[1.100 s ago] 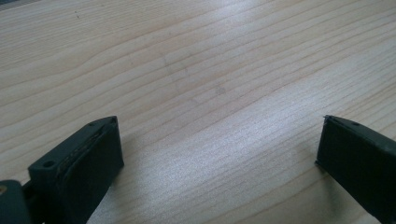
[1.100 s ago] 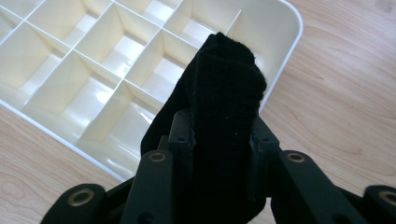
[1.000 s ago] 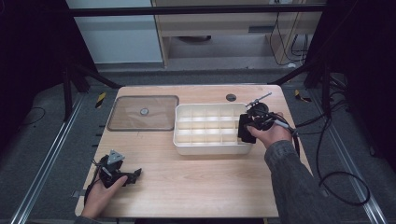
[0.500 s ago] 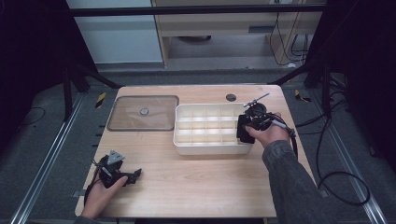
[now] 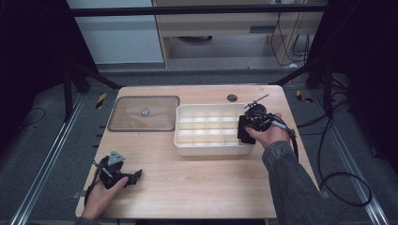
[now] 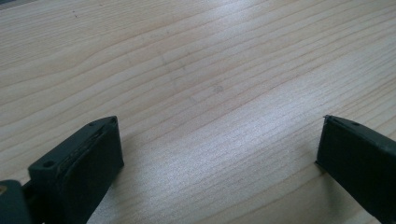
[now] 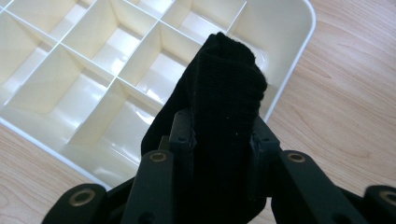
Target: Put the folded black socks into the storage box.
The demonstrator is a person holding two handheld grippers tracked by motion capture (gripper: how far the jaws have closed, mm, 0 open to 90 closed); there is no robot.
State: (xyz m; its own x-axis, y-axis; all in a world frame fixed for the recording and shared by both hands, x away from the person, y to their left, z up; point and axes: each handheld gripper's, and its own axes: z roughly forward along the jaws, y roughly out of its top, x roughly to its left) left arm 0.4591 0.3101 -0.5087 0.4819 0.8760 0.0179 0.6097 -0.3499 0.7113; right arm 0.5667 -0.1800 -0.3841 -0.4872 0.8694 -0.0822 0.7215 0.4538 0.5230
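While one black cloth [image 7: 224, 107] fills right tongs [image 7: 223, 135], one tray [image 7: 289, 60] waits.

- No text, label, brand, number or sign is readable anywhere in these views.
- Desk [image 5: 197, 187]: plain wood grain, no markings legible.
- Cream compartment tray [image 5: 184, 140]: bare walls and dividers, no lettering; the right gripper view shows the same.
- Clear lid [image 5: 126, 119]: small round spot at its centre, too small to tell whether it carries print.
- Black folded cloth [image 7: 224, 107]: ribbed knit surface, no tag or logo visible.
- Yellow-and-black striped pieces on the floor [image 5: 101, 100]: hazard-style stripes only, no words.
- Left gripper view: bare wood between the claw pads, nothing written.
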